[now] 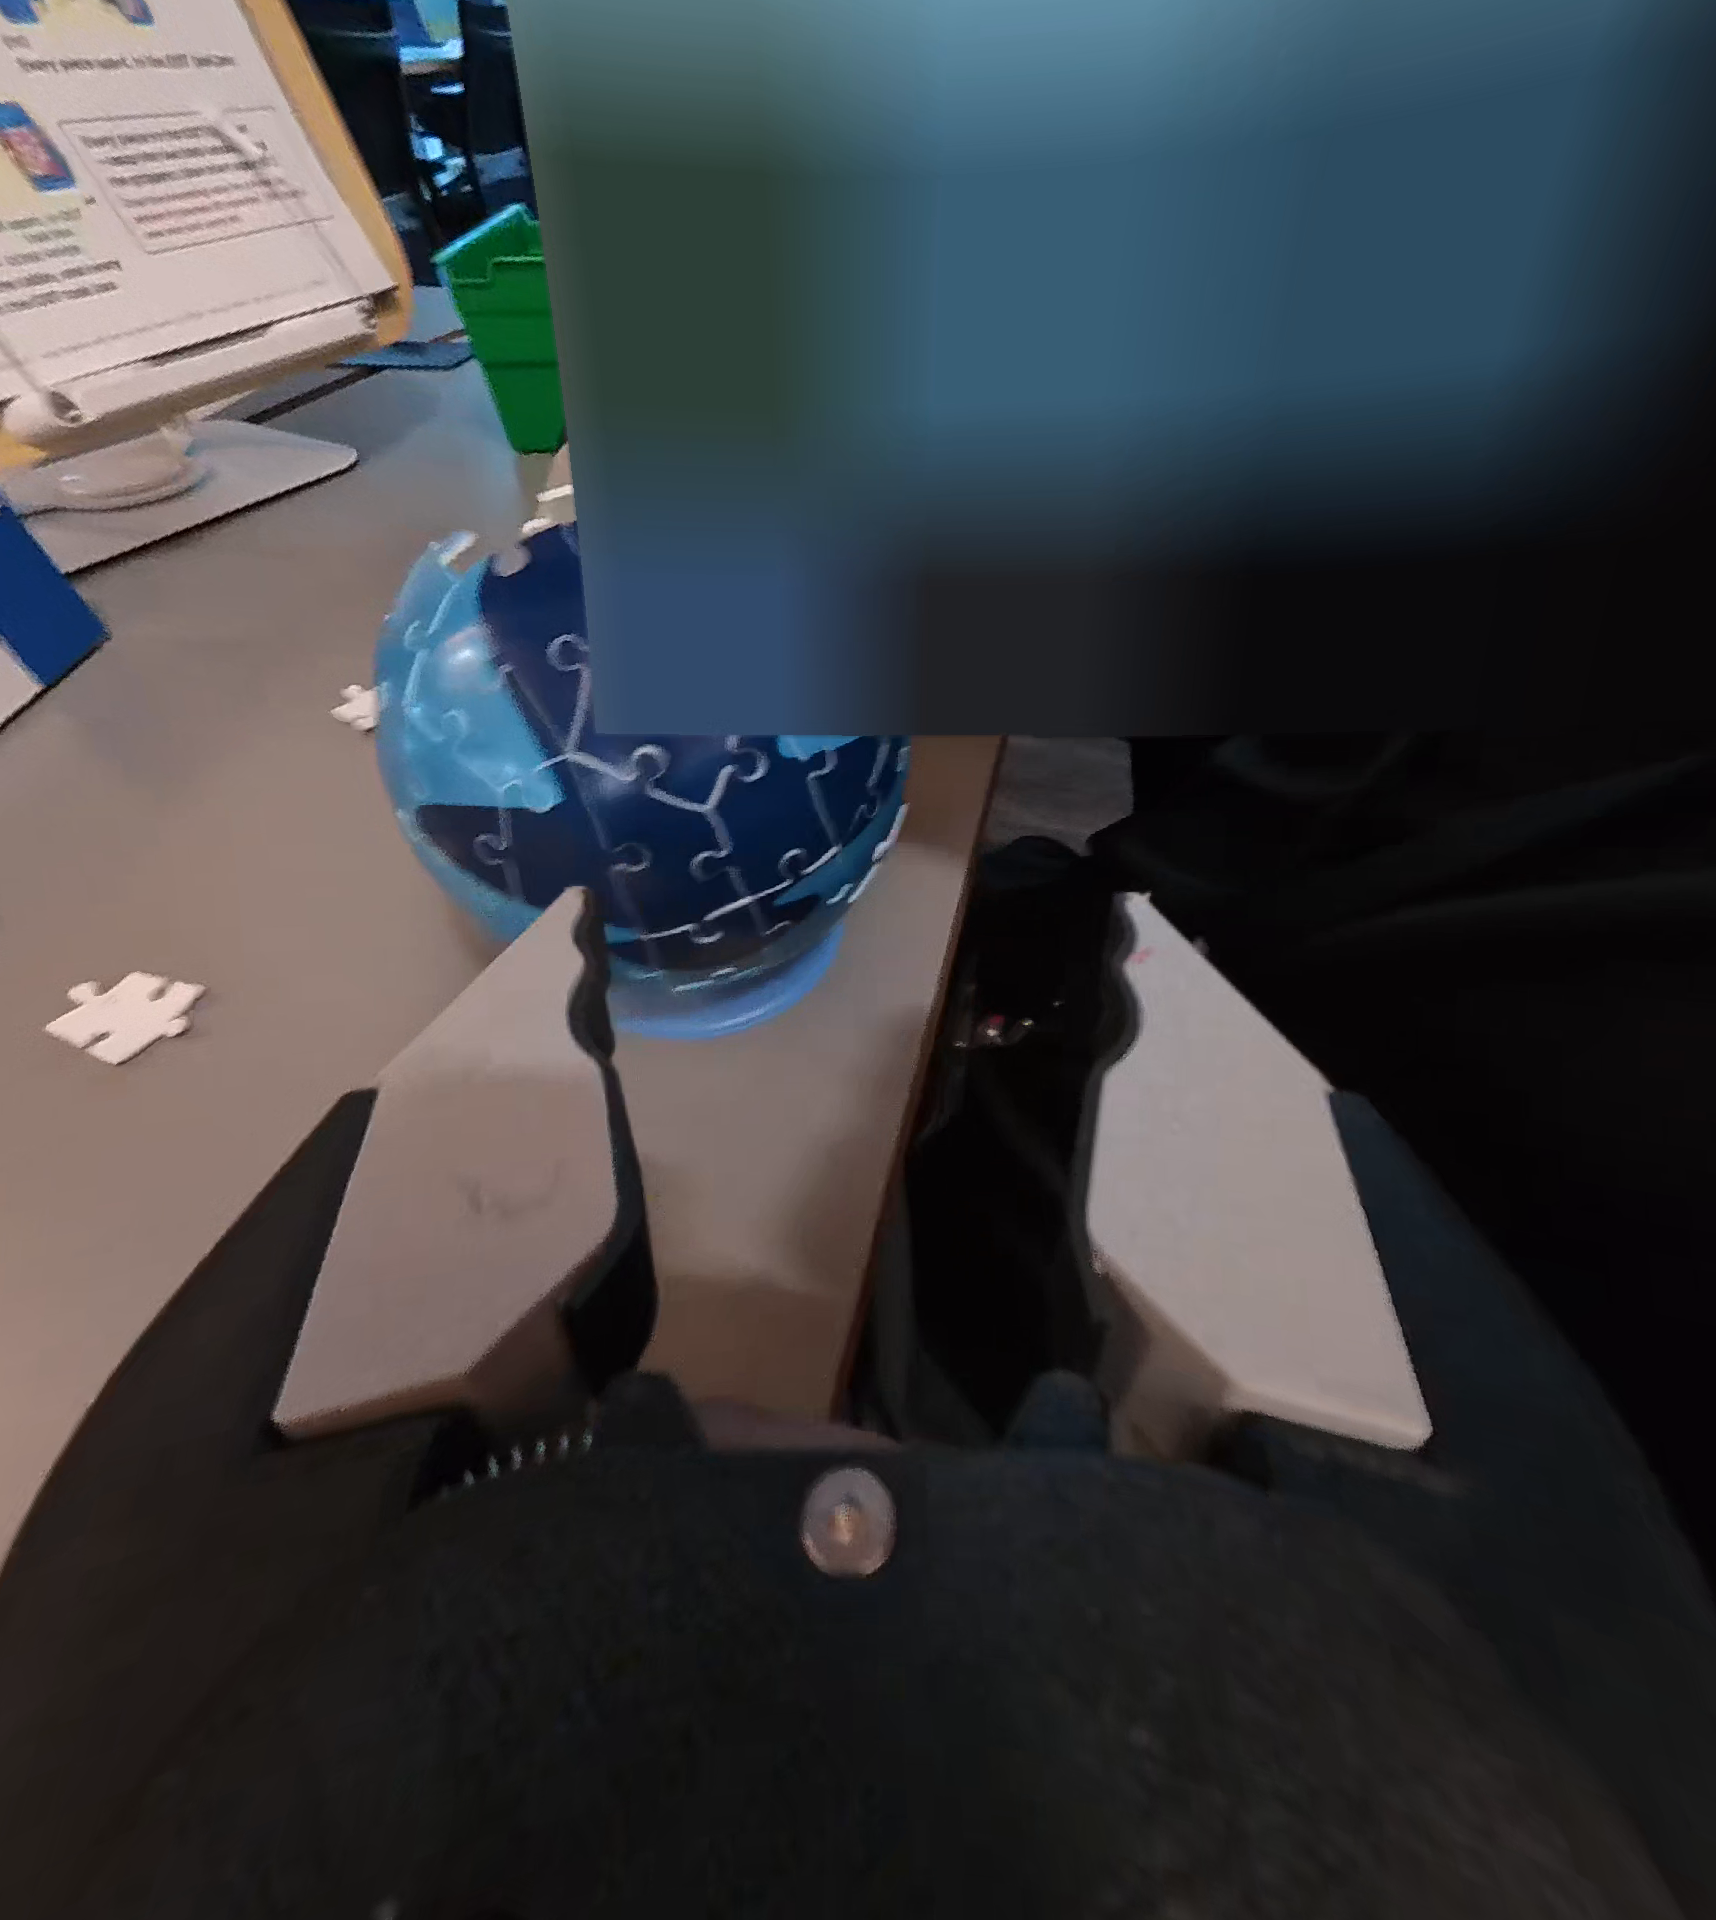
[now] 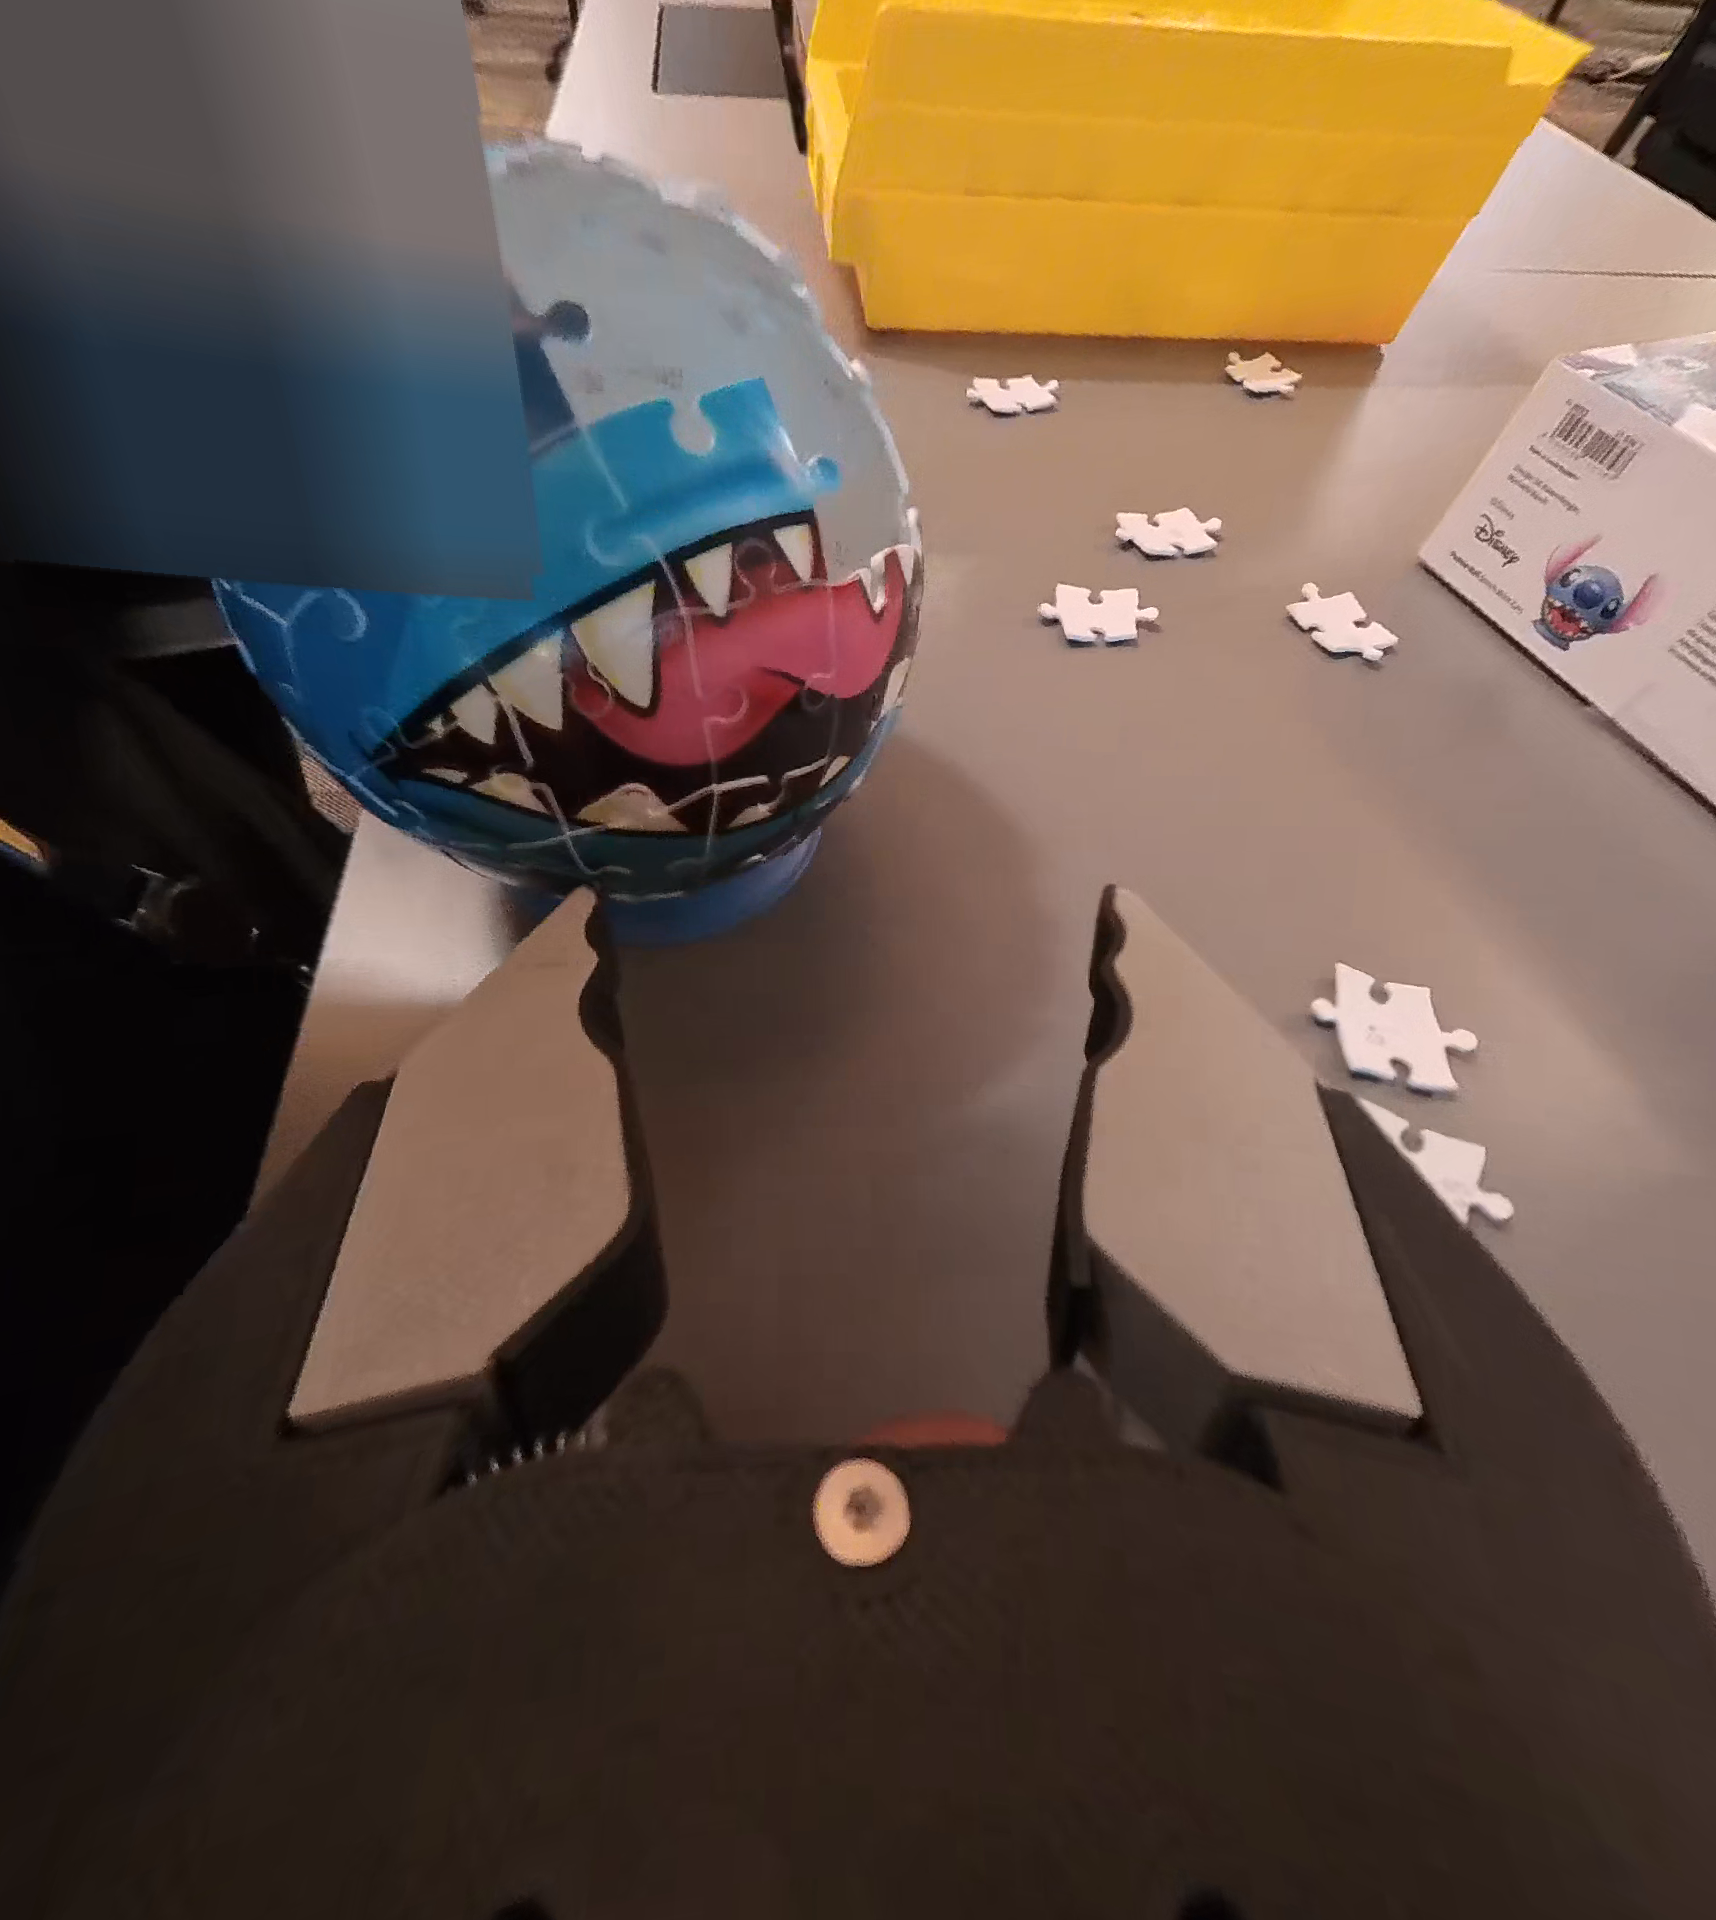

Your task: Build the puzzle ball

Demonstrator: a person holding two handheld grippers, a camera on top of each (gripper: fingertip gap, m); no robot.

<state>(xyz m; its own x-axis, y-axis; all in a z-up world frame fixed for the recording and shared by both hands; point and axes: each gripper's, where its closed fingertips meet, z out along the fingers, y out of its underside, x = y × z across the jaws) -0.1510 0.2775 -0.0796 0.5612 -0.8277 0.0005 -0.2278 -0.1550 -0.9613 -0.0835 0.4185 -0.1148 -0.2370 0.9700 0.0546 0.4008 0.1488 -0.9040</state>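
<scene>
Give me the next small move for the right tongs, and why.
Probably swing right and lower onto the nearest loose puzzle piece. The right tongs are open and empty, the puzzle ball on its blue stand still shows bare clear shell up top, and that piece lies just beside the right fingertip.

Left gripper [image 1: 852, 914] and right gripper [image 2: 846, 909]: black textured bodies, grey wedge fingers [image 2: 480, 1164] with wavy black inner pads, a round screw [image 2: 860, 1510] at 6 o'clock (coiled spring [image 1: 532, 1455] toward 8 o'clock).
</scene>
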